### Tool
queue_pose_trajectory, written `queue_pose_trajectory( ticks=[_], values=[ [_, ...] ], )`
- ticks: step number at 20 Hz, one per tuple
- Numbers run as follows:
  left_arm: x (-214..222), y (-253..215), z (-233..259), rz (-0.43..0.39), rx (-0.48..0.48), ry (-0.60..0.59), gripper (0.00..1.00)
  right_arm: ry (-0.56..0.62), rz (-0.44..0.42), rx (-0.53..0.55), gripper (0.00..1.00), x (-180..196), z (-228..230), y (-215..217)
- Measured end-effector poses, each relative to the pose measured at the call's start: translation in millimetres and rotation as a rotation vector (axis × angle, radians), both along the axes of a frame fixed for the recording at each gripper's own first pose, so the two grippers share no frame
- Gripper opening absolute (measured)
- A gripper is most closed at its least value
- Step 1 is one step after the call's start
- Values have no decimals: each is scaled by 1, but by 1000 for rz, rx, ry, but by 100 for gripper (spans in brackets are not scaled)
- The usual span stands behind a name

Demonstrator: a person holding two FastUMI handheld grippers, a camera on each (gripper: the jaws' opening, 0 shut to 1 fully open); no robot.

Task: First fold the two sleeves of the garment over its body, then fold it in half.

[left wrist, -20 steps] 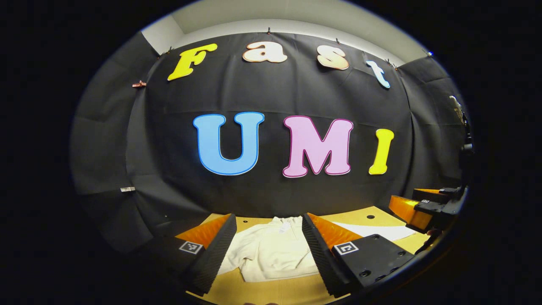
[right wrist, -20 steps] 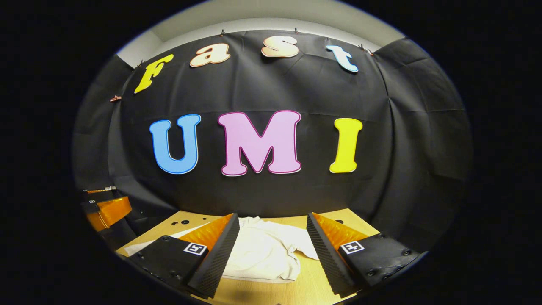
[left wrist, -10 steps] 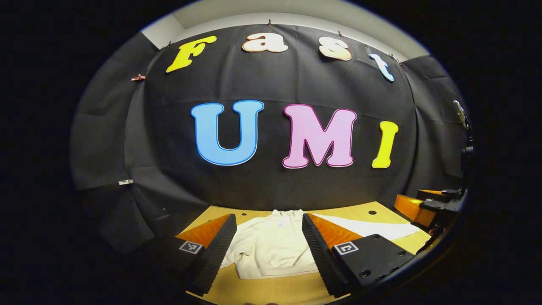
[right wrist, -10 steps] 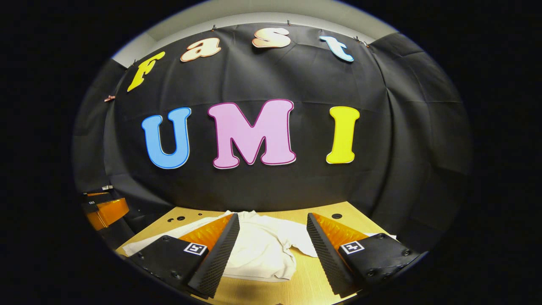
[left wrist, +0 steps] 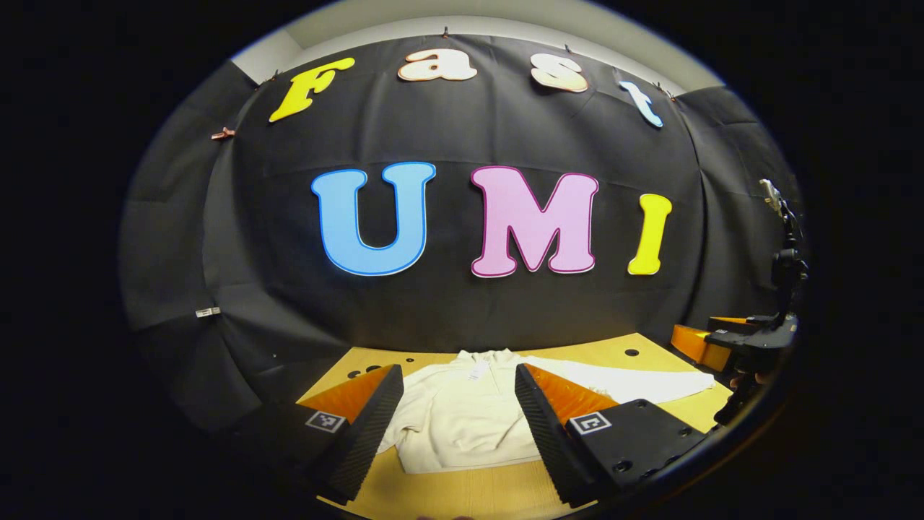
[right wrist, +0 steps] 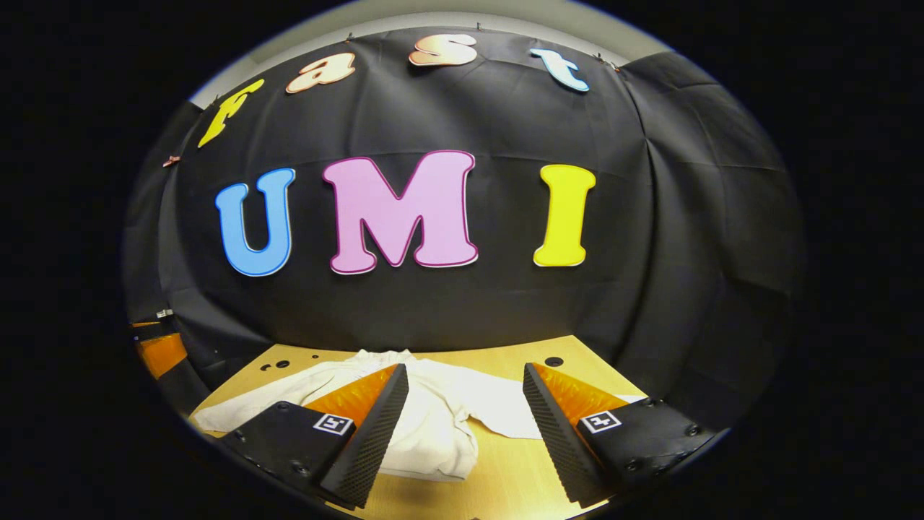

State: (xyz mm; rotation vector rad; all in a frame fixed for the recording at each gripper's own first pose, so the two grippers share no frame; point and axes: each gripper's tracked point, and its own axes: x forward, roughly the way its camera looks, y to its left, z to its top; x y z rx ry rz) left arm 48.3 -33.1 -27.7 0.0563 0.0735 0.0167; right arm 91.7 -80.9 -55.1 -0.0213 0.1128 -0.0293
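Observation:
A cream-white long-sleeved garment (left wrist: 462,426) lies flat on the wooden table (left wrist: 469,495), collar toward the black wall. In the left gripper view one sleeve (left wrist: 635,383) stretches out to the right. My left gripper (left wrist: 456,372) hovers above the garment's body, jaws open and holding nothing. In the right gripper view the garment (right wrist: 433,433) lies below my right gripper (right wrist: 465,368), also open and empty; one sleeve (right wrist: 245,408) runs left, the other (right wrist: 502,408) right. The right gripper (left wrist: 711,347) shows at the left gripper view's right edge.
The table (right wrist: 505,462) ends at the black cloth wall and has small round holes (right wrist: 554,361) near its back edge. The left gripper's orange finger (right wrist: 159,352) shows at the far left of the right gripper view. A black stand (left wrist: 783,253) rises at the right.
Both grippers have tipped downward, so more of the table and garment shows. The right gripper has also swung rightward. The garment has not moved.

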Motion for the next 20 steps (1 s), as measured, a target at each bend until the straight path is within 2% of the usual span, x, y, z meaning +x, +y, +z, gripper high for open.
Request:
queue_pose_trajectory(
  ticks=[4,8,11,15,20],
  values=[
    [6,-6,-12,1,-13,40,97,34,-86,-52,98,20,-17,-52],
    [14,-13,-19,5,0,60,96,92,-204,-17,97,34,-42,-116],
    [21,-20,-29,-3,4,86,97,133,-271,-35,97,46,-60,-158],
    [34,-29,-37,0,5,110,97,191,-338,-63,98,54,-85,-208],
    [50,-34,-44,14,40,120,96,360,-368,-81,98,61,-144,-249]
  ],
)
